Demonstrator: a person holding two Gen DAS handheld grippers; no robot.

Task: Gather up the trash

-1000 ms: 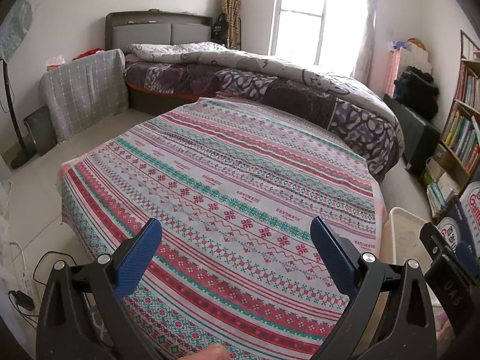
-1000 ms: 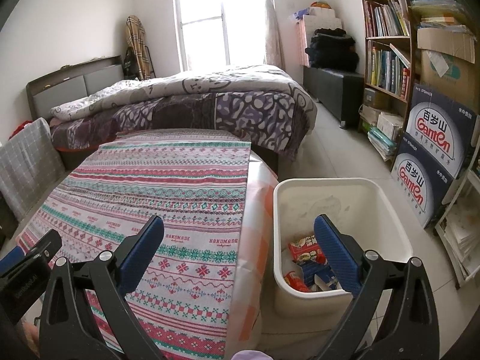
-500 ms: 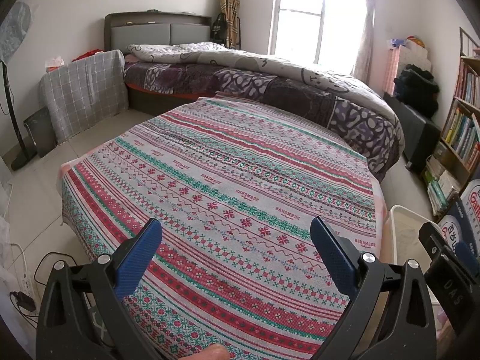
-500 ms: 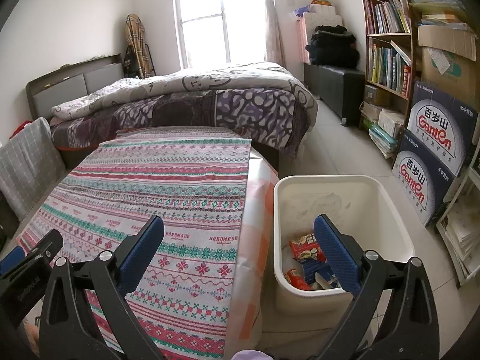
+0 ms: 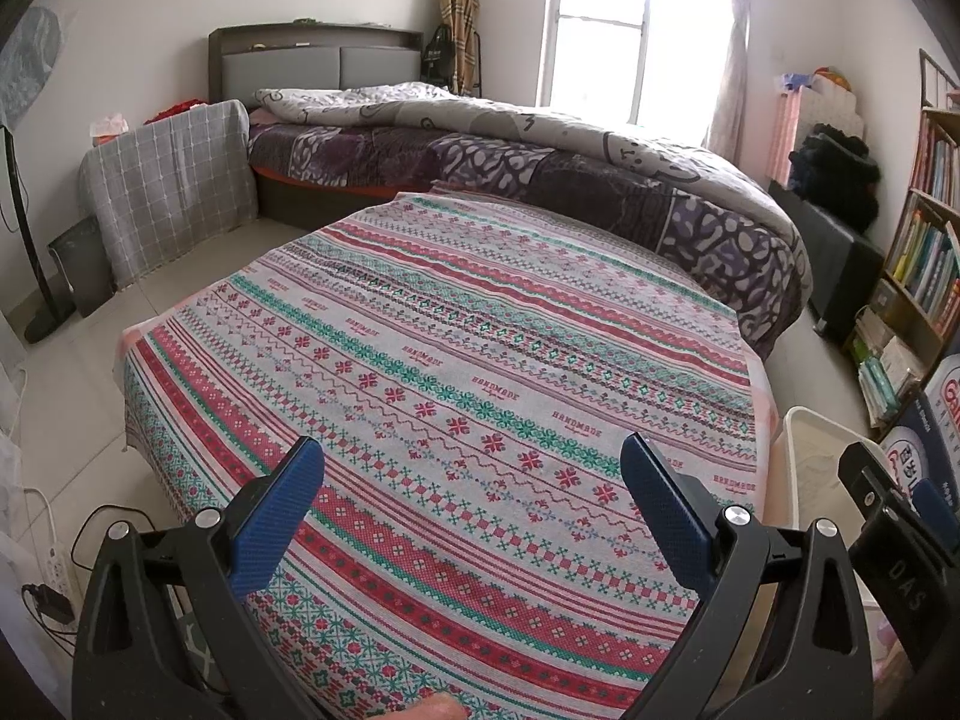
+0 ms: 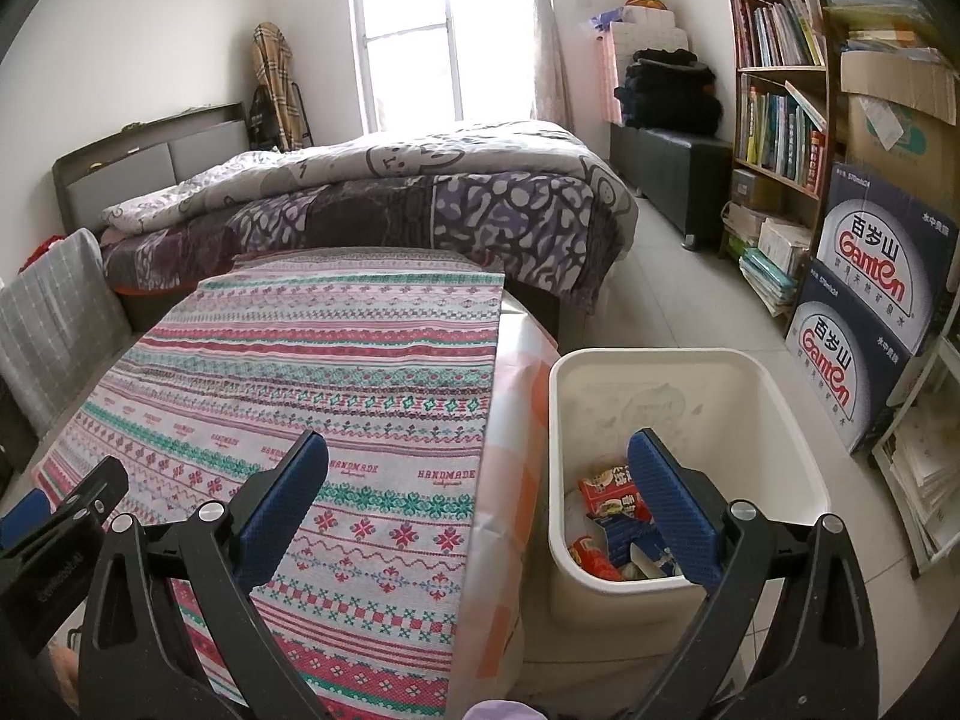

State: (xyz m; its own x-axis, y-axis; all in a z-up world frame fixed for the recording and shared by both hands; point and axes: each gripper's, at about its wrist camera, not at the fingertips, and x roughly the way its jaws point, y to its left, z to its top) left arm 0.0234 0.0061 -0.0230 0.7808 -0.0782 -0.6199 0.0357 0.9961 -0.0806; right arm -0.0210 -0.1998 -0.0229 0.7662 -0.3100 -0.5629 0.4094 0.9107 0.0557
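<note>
Bedroom, patterned tablecloth (image 5: 456, 396) bare. My left gripper (image 5: 474, 498) and right gripper (image 6: 480, 492) both hang wide apart, empty. Wrappers (image 6: 612, 516) sit in white bin (image 6: 798, 420) right of tablecloth. Looks done; next, scan for leftovers.

Bedroom, white walls, pale tiled floor (image 6: 690, 300). Bright window (image 5: 636, 24) behind bed (image 5: 540, 180) with grey-purple quilt. Bookshelf (image 6: 780, 90) along right wall; black bench (image 6: 672, 174) beside it. Daylight throughout.
</note>
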